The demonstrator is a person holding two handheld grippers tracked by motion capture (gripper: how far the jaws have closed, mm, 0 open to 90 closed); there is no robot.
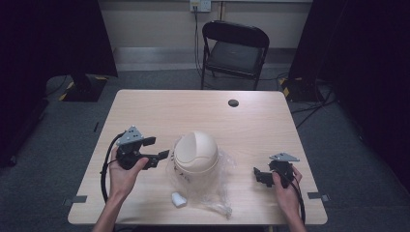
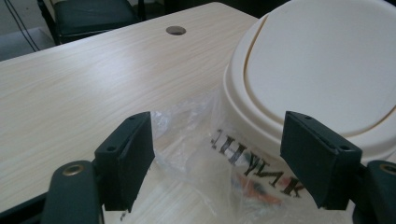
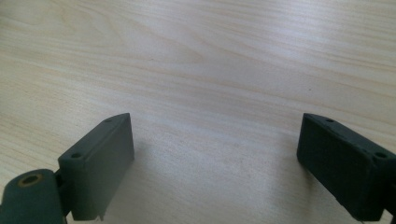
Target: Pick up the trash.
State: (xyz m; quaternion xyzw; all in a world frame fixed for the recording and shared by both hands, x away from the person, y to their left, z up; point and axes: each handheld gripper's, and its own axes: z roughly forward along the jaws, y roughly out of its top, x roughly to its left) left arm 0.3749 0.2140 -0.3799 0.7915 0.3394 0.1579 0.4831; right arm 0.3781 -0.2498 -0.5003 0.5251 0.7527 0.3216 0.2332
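the high view shows one cream domed plastic bin lid [image 1: 196,152] at the lower middle of the frame, sitting on a crumpled clear plastic bag [image 1: 220,186] on the pale wooden table [image 1: 193,108]. one small white object [image 1: 179,199] lies just below and left of the bag; what it is cannot be made out. the left gripper [image 1: 159,149] sits at centre left, jaws spread wide and empty, pointing at the lid from just beside it. the right gripper [image 1: 257,175] is at lower right, well apart from the lid.

the left gripper view adds what the high view blurs: black lettering on the bag under the lid [image 2: 322,70], upside down and partly cut off by the lower edge, with the lid running off the right of the frame. the right gripper view shows bare wood between two wide-open, empty jaws.

one black folding chair [image 1: 234,48] stands at the top centre, beyond the table.
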